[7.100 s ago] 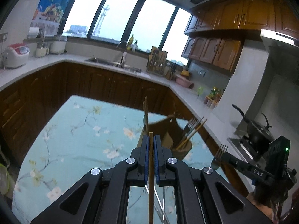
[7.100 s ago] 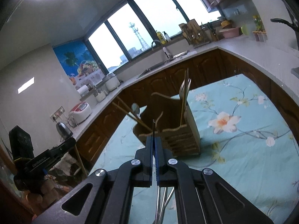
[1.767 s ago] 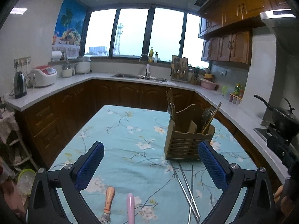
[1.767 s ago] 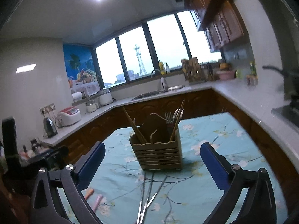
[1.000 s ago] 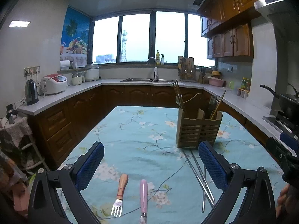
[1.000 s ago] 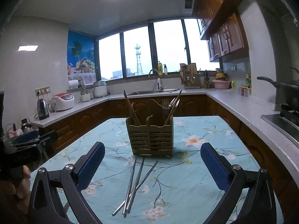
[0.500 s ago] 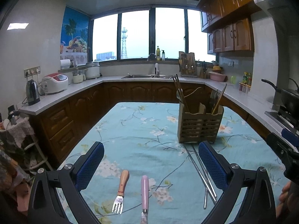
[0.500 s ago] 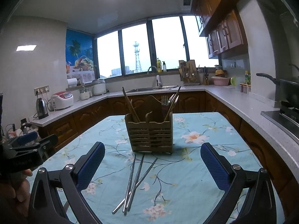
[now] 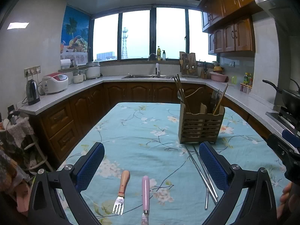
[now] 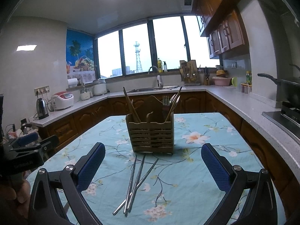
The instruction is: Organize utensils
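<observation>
Both claws are hanging wide open above the near end of the desk [image 9: 142, 131], gripping nothing and touching nothing. The left claw [image 9: 151, 164] is spreading its blue pads [image 9: 90, 166] on either side of two utensils lying side by side on the floral cloth — a wooden-handled fork [image 9: 121, 191] and a pink-handled utensil [image 9: 145, 193], both well in front of the wooden caddy [image 9: 201, 125] and to its left, handles pointing toward it. The right claw [image 10: 152, 166] is gaping just as wide over a loose bundle of metal chopsticks [image 10: 135, 181], which are fanning out from the foot of the caddy [image 10: 151, 135] toward the camera. Farther off, the caddy is standing upright on the desk, already holding wooden chopsticks [image 10: 131, 106] in its left compartment and forks [image 10: 166, 101] with more sticks in its right.
</observation>
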The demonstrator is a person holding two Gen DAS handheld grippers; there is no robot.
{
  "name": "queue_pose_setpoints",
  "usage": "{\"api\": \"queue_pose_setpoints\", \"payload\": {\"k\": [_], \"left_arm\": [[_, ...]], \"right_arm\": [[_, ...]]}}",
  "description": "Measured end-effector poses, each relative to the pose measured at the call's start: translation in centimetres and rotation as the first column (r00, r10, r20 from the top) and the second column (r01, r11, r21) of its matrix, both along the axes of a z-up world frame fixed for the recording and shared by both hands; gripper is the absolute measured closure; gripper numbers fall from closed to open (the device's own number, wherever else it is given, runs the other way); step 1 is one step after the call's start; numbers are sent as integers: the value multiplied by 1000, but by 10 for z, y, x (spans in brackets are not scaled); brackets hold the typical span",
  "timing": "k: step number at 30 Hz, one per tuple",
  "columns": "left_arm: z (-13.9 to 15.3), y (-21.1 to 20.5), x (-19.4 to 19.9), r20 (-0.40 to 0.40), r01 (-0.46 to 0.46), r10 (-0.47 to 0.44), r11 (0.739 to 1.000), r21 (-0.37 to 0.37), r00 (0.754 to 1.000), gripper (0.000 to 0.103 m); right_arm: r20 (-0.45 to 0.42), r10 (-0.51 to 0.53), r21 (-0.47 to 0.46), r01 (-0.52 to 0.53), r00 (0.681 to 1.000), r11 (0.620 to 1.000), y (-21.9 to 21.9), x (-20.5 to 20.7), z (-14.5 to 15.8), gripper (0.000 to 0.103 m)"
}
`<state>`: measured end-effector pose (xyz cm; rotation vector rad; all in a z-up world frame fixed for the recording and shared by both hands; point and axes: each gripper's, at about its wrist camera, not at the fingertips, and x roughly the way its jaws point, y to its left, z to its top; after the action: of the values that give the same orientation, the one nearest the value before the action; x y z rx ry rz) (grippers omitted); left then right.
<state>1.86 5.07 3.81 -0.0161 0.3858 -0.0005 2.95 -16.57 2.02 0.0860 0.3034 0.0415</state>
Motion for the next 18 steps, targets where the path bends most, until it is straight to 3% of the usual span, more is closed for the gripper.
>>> {"api": "queue_pose_setpoints", "payload": {"k": [18], "left_arm": [[-6, -3, 0, 2, 0, 0, 1000, 11, 1000, 1]], "right_arm": [[8, -1, 5, 1, 1000, 1000, 1, 0, 0, 0]]}}
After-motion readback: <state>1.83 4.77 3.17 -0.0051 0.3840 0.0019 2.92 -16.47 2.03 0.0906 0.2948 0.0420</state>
